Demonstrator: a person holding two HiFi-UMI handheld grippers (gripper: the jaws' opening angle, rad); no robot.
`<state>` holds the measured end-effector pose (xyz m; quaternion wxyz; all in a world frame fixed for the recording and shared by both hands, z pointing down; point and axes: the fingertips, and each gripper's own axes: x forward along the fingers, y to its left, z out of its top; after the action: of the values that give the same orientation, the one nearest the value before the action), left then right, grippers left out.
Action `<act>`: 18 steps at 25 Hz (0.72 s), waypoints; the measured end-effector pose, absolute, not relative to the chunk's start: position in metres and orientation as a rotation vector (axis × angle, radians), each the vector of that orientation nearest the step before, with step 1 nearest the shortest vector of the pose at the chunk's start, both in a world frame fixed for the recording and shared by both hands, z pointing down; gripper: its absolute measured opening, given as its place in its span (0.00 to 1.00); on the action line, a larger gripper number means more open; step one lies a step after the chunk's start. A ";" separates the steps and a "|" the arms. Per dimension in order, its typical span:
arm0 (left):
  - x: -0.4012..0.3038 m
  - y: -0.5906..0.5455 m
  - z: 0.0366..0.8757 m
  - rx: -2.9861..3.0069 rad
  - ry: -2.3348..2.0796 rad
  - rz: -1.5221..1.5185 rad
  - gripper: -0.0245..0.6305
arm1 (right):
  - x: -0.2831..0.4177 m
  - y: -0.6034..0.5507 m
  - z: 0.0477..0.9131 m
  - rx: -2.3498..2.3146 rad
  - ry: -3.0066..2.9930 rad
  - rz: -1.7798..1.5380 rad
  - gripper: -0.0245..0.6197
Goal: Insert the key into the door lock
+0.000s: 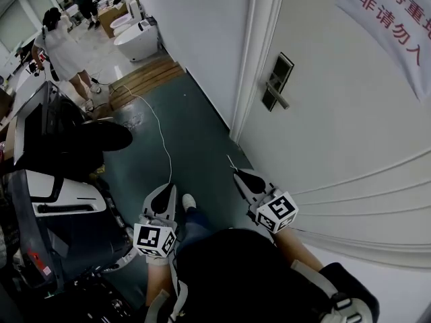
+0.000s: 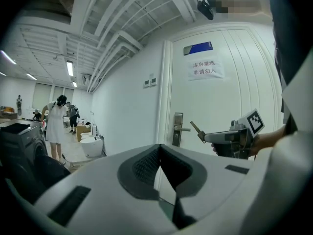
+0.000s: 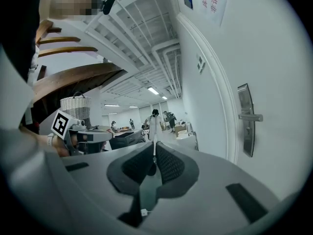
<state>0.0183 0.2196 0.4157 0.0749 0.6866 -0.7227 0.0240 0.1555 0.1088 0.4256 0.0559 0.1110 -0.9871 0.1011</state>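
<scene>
The key (image 3: pixel 154 151) is held clamped in the right gripper (image 1: pixel 239 175), blade protruding. The left gripper (image 1: pixel 167 192) is closed on nothing. The lock (image 1: pixel 276 81) is seen at 1 o'clock of the key, well apart. Insertion is judged not begun; approach, aiming and entry are left.

Sign (image 1: pixel 387 19) on the door (image 1: pixel 323 113) runs off head view's edge

Pale grey left gripper (image 1: pixel 168 190), right gripper (image 1: pixel 240 175) — black-and-white marker cubes (image 1: pixel 153 239)

Thin key (image 2: pixel 197 130), tilted upward, apart from door lock (image 2: pixel 177 129)
</scene>
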 end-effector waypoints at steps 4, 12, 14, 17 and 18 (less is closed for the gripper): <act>-0.033 0.190 0.413 2.082 -2.134 0.060 0.05 | 0.111 0.081 0.426 0.381 -2.977 0.328 0.09; -0.141 0.147 0.403 2.156 -2.069 0.051 0.05 | 0.014 0.043 0.421 0.481 -2.955 0.352 0.09; -0.165 0.141 0.403 2.168 -2.047 0.037 0.05 | -0.010 0.038 0.420 0.500 -2.947 0.348 0.09; -0.194 0.130 0.408 2.188 -2.005 0.019 0.05 | -0.040 0.034 0.419 0.528 -2.940 0.335 0.09; -0.202 0.127 0.410 2.193 -1.990 0.016 0.05 | -0.049 0.033 0.419 0.533 -2.941 0.333 0.09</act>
<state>-0.2021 0.1271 0.4098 0.0901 0.7374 -0.6694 0.0055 -0.0490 0.0334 0.4190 0.0671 0.1770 -0.9757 0.1104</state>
